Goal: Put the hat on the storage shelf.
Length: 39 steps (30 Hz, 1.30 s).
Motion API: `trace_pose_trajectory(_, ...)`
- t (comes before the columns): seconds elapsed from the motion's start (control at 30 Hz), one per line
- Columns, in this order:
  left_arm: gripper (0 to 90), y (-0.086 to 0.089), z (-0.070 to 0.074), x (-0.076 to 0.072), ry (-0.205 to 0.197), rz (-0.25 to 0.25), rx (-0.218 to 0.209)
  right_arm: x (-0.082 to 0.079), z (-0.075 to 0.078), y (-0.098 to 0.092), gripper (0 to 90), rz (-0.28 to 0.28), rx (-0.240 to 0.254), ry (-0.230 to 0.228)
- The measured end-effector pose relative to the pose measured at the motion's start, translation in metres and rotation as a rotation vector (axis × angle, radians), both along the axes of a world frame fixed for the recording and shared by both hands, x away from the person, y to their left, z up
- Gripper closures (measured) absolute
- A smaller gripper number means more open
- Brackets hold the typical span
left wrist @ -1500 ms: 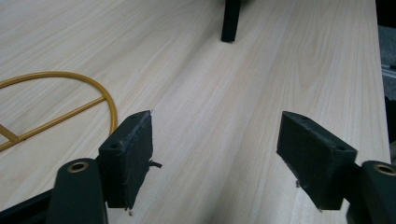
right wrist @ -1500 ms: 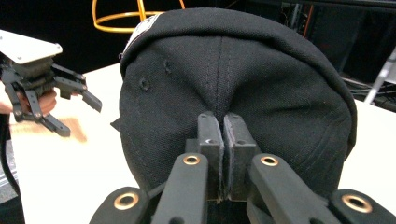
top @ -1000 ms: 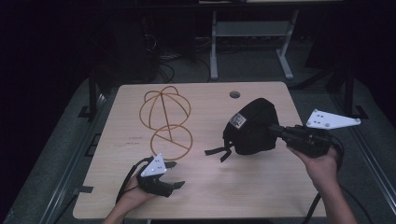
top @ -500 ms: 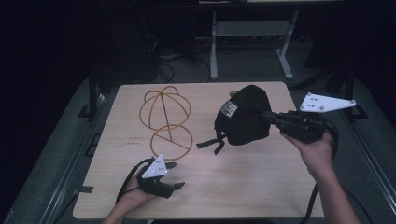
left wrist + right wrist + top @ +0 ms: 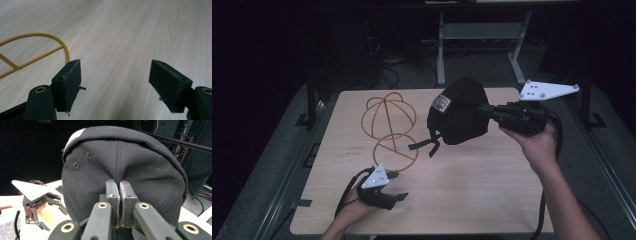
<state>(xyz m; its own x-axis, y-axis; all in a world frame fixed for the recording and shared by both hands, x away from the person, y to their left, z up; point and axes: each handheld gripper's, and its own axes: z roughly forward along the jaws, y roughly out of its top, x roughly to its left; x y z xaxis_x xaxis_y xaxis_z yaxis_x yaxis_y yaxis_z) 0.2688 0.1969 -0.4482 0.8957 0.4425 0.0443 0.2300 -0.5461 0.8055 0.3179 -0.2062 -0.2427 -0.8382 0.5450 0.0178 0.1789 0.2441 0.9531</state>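
Observation:
A black cap (image 5: 460, 116) hangs in the air above the right half of the table, its strap dangling below it. My right gripper (image 5: 484, 111) is shut on the cap's fabric; in the right gripper view the jaws pinch the crown (image 5: 120, 167) at its seam. A yellow wire stand (image 5: 389, 127) of rings lies on the table at the left. My left gripper (image 5: 398, 186) rests near the front left edge, open, with bare wood between its pads (image 5: 71, 80) and the stand's ring (image 5: 37, 47) just beyond.
The light wooden table (image 5: 472, 195) has a small round hole near its far edge. A metal frame (image 5: 482, 35) stands on the dark floor behind. In the right gripper view the left gripper (image 5: 37, 205) lies far off at lower left.
My right gripper has lifted the cap higher and carried it toward the far side of the table. The left gripper has stayed where it was.

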Motion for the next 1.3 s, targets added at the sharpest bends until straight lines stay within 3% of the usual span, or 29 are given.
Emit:
trace_pose_trajectory(0.47,25.5,0.002,0.000,0.001,0.006,0.002,0.012,0.020,0.027,0.045,87.3,0.070,-0.038,-0.019)
trace_pose_trajectory(0.7,25.6,0.003,0.001,0.001,0.006,0.010,-0.002,0.028,0.037,0.069,87.3,0.111,-0.065,-0.032)
trace_pose_trajectory(1.3,25.7,0.001,0.003,0.000,-0.014,0.010,-0.017,0.068,0.045,0.121,87.3,0.189,-0.066,0.030)
